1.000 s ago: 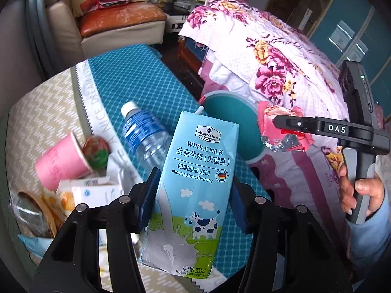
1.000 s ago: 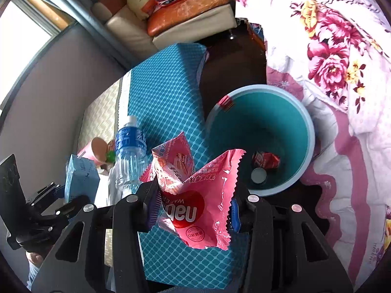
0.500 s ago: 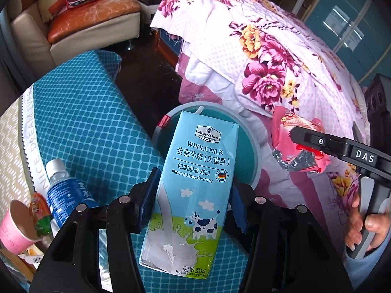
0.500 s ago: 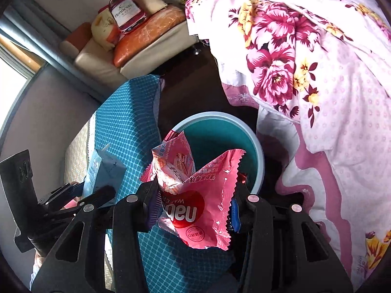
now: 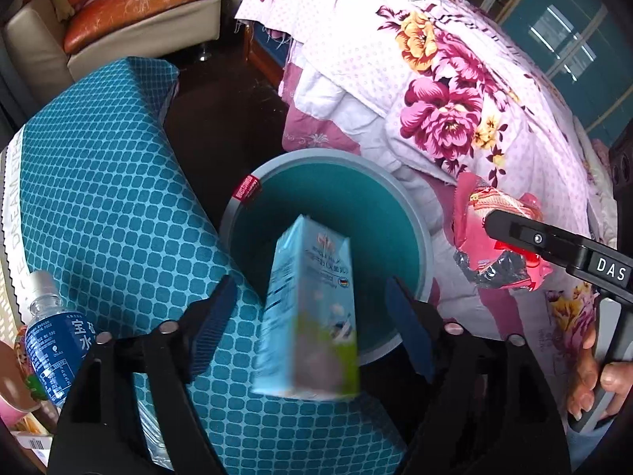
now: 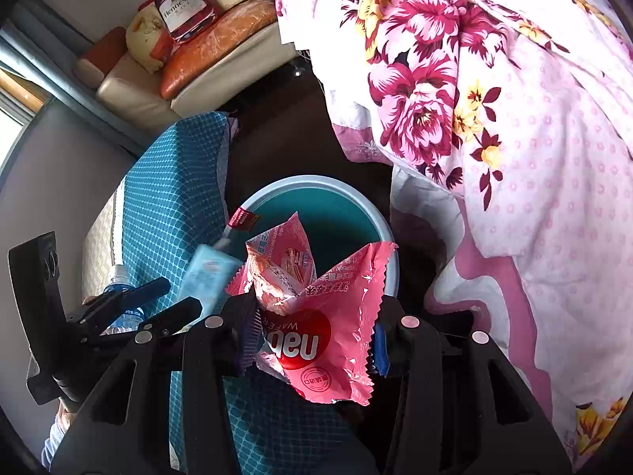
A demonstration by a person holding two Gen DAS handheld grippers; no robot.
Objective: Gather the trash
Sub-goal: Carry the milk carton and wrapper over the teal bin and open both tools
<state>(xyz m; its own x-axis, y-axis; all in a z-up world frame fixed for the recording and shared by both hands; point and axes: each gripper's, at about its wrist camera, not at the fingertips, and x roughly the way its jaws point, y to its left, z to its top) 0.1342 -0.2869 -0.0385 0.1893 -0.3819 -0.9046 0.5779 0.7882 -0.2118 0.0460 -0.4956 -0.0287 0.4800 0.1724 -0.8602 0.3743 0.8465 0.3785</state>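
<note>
My left gripper [image 5: 312, 328] is open, its jaws wide apart. A light blue milk carton [image 5: 310, 312] is blurred and tilted between them, touching neither pad, over the near rim of the teal bin [image 5: 237, 237]. The carton also shows in the right wrist view [image 6: 207, 273], beside the left gripper [image 6: 170, 297]. My right gripper [image 6: 312, 332] is shut on a pink wafer wrapper [image 6: 316, 316], held just short of the bin [image 6: 316, 182]. In the left wrist view the right gripper [image 5: 498, 233] and the wrapper [image 5: 474, 229] are to the right of the bin.
A table with a teal checked cloth [image 5: 99, 198] stands left of the bin, with a water bottle [image 5: 55, 348] and other trash at its left edge. A bed with a floral quilt [image 5: 455, 99] is close on the right. A sofa [image 5: 138, 12] stands behind.
My left gripper has moved over the bin and opened; the milk carton has left its grip and is tilting down. The right gripper has come nearer the bin, still holding the wrapper.
</note>
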